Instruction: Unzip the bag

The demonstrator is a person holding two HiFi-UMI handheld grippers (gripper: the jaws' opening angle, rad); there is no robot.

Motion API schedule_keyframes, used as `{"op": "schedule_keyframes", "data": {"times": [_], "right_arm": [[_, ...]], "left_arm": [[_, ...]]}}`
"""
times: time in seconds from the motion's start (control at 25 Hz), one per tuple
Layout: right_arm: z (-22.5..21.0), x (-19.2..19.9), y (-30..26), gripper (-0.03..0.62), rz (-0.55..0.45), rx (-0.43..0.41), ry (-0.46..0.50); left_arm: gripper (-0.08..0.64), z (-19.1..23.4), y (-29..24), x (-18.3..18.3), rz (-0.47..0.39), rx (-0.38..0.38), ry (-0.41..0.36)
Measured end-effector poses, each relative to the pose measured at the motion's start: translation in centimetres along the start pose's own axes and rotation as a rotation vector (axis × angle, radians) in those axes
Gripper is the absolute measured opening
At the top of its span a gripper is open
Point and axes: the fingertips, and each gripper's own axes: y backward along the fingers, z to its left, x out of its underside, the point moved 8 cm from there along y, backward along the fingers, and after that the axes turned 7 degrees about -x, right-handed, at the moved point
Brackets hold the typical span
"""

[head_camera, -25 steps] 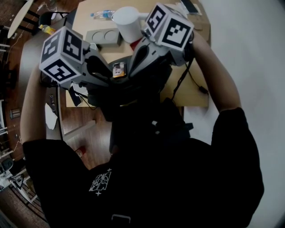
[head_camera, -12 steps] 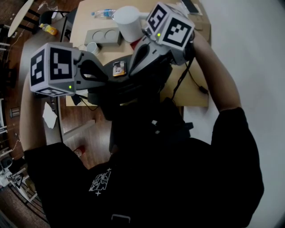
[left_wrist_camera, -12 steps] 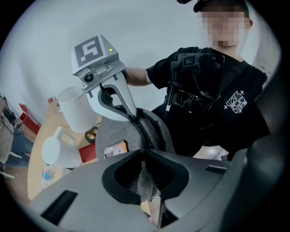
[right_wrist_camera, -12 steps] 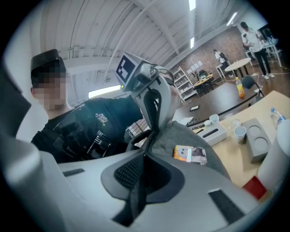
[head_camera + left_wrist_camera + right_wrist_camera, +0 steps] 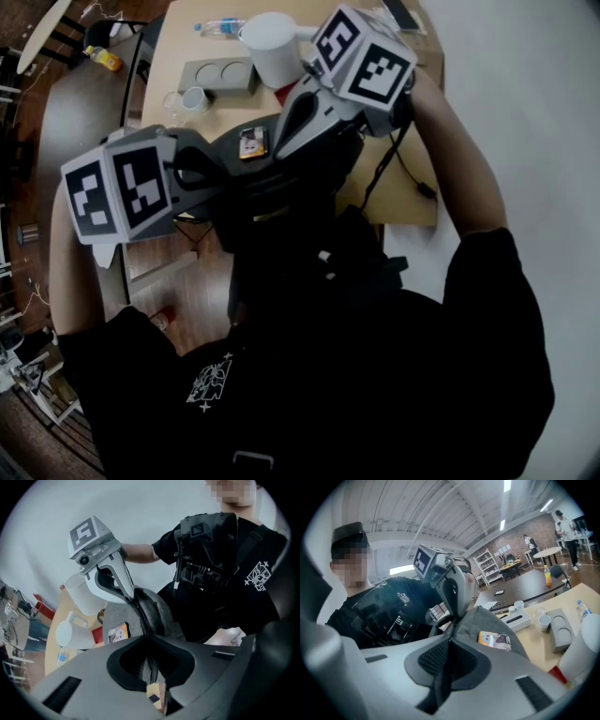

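The grey bag (image 5: pixel 157 609) is held in the air before the person's chest, near the table (image 5: pixel 394 202), with the right tool (image 5: pixel 451 637) clamped on its fabric beside the zipper (image 5: pixel 140 616). The left tool (image 5: pixel 150 641) has just been closing and now pinches a tan tab (image 5: pixel 157 696), probably the zipper pull. Next it must draw this tab along the zipper while the right tool keeps the fabric taut.

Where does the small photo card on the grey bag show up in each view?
Head view: the photo card sits upper middle, just below the tall white container.
Left gripper view: left of centre, on the grey bag, left of its zip.
Right gripper view: just right of centre, on the bag's sloping side.
Shared landmark: the tall white container, at left and at the lower right edge.
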Motion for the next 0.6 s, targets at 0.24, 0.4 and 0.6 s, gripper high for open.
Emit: {"op": "schedule_keyframes", "data": {"times": [0.24, 0.4, 0.6], "right_arm": [[0.3, 0.1, -0.2, 0.012, 0.012, 0.054, 0.026], [0.4, 0.1, 0.2, 0.012, 0.006, 0.116, 0.052], [0.7, -0.7, 0.5, 0.012, 0.004, 0.188, 0.090]], "left_arm": [[0.036, -1.7, -1.1, -1.1, 0.208, -0.265, -0.234], [0.017, -2.8, -1.1, -1.4, 0.340, -0.535, -0.312], [0.016, -4.0, -1.4, -1.6, 0.370, -0.776, -0.283]]}}
